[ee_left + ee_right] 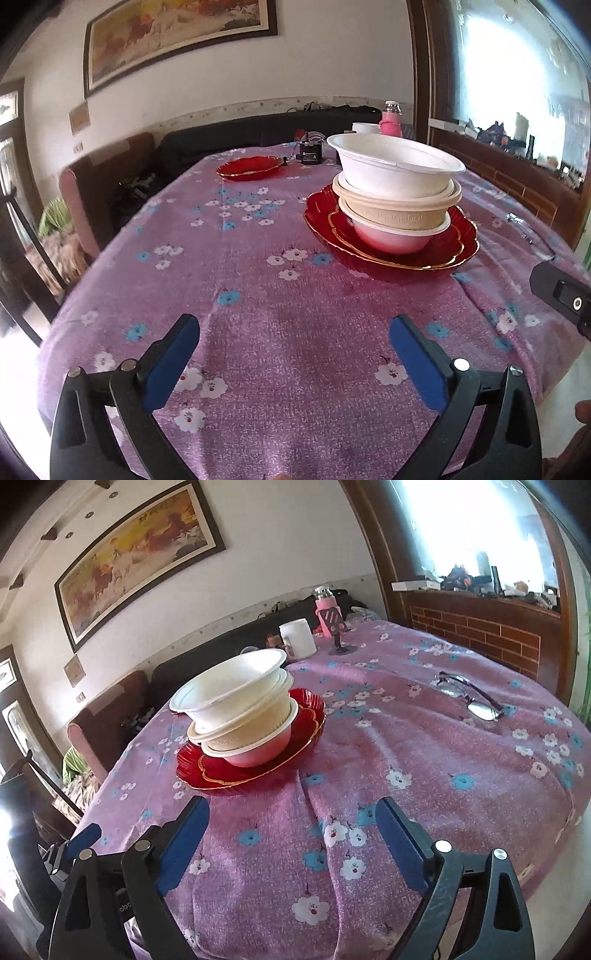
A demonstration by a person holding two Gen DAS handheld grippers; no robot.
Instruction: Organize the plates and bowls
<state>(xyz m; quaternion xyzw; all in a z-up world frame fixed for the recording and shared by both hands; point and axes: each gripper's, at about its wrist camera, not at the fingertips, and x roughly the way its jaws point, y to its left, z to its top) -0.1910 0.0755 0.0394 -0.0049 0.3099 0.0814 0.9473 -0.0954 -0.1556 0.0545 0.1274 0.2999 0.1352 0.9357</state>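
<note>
Both your grippers are released & empty: left gripper (293,354) and right gripper (291,830) low in frame. Bowl stack (397,192) sits on nested red plates (454,247), right of centre. One red plate (249,168) sits alone, upper centre; prob. fetch it next, w/ a rim grasp.

The bench is covered with a purple cloth (443,746) printed with white and blue flowers. A pair of glasses (467,696) lies folded on it off to the right. At the far end there's a white cup (298,638), a pink-sleeved bottle (325,609) and a little pink phone stand (336,627) just beside it. A small black gadget (311,152) with wires sits near the far edge too. Behind all that, a dark sofa (258,129), a brown armchair (99,184), and a big framed painting (136,554) on the white wall.
</note>
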